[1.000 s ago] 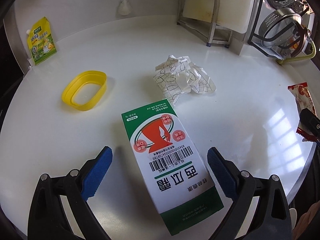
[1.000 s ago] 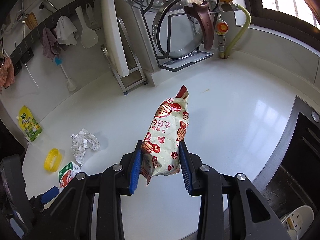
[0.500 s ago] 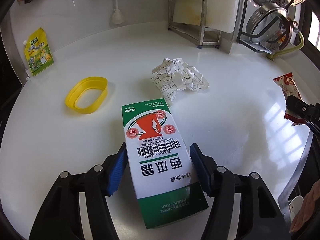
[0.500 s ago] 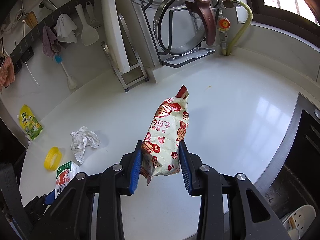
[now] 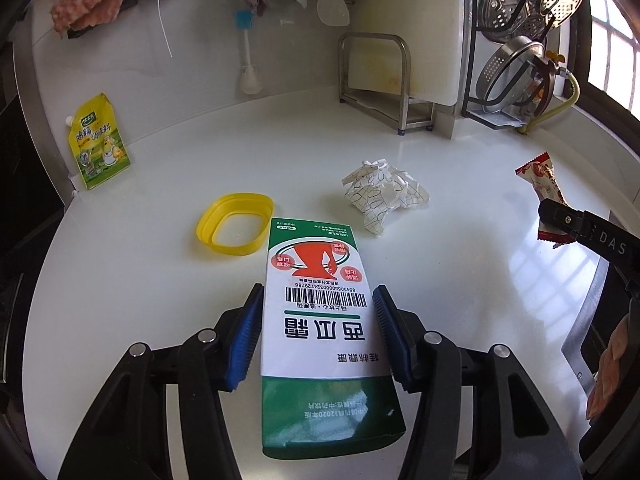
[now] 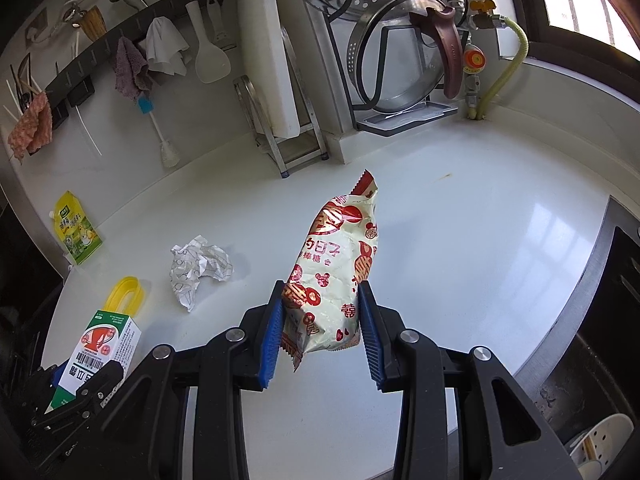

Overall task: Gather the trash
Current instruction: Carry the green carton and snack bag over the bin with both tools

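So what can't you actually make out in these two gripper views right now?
- Where the trash goes: no bin shows in either view.
- Green and white box, left wrist view: underside hidden; in the right wrist view the left gripper covers its lower half.
- Candy wrapper, left wrist view: lower part hidden by the right gripper.
- Sink: cut off by the edge.

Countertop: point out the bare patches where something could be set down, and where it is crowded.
Widest bare stretch: the countertop between the candy wrapper, the pot-lid rack and the sink edge. A smaller patch lies between the yellow pouch and the cutting-board stand. Crowded: yellow ring, crumpled paper, green carton.
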Demonstrator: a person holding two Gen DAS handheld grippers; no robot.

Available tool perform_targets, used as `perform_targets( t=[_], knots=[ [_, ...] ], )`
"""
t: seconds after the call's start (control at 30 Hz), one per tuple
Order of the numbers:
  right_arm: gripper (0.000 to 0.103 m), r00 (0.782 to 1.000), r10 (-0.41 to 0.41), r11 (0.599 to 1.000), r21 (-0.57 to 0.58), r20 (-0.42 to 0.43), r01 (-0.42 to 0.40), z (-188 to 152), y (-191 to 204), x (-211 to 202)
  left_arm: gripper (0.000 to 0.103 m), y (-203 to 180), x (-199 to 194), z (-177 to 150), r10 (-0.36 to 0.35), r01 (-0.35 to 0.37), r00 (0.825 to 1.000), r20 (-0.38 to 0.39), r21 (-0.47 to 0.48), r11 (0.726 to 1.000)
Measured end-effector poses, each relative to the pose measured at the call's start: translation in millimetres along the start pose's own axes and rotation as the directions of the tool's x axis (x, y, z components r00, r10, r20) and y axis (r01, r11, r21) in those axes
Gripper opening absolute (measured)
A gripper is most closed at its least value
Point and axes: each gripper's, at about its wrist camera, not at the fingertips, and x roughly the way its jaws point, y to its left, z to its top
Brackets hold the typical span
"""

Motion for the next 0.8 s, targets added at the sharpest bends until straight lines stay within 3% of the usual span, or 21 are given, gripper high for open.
perform_targets(
  t=[0.4,0.8],
  knots=[
    [0.035,0.999,-0.015,0.995,-0.093,0.036,0.018,-49.1,29.3,-52.8,0.053,12.1,-59.4,-25.7,-0.033,0.028,0.995,0.096,0.045,0.999],
    [0.035,0.998,-0.002,1.000,-0.024,0.061,0.004,-142.2,42.8,-140.4,0.053,36.1,-114.3,-79.8,-0.119,0.113,0.986,0.117,0.057,0.992]
  ],
)
